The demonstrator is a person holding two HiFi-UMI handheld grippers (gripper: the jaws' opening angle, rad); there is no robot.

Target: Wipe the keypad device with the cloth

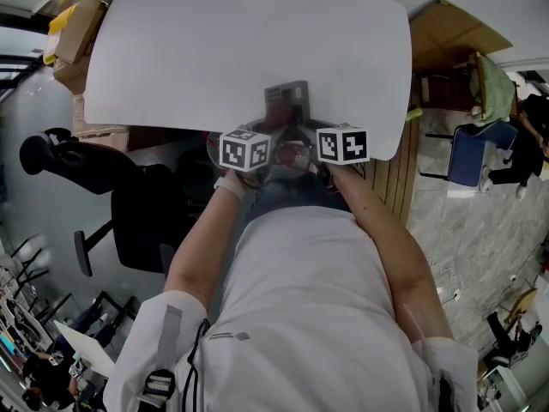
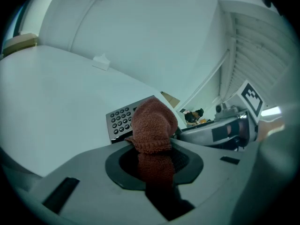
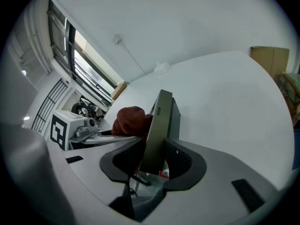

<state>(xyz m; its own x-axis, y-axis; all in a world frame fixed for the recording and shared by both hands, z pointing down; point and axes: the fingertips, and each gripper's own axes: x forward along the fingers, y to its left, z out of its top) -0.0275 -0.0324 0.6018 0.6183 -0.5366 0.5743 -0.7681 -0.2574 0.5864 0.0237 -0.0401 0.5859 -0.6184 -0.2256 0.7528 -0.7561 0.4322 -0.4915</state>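
Left claw (image 2: 156, 159) is clenched on the rust-brown knitted cloth (image 2: 152, 123), which is bunched against the keypad device (image 2: 120, 120). Right claw (image 3: 153, 162), set fairly wide, grips that grey device edge-on. It sits at 12 o'clock of both claws, at the white worktop (image 1: 214, 50)'s near edge.

cloth (image 2: 152, 123): coarse knit | keypad device (image 3: 157, 125): matt grey plastic | table (image 1: 171, 50): smooth white

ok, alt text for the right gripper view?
A slim grey keypad device stands edge-on, clamped between the jaws of the right gripper. A rust-red knitted cloth, held by the left gripper, sits against the device's left side, with a white table beyond.
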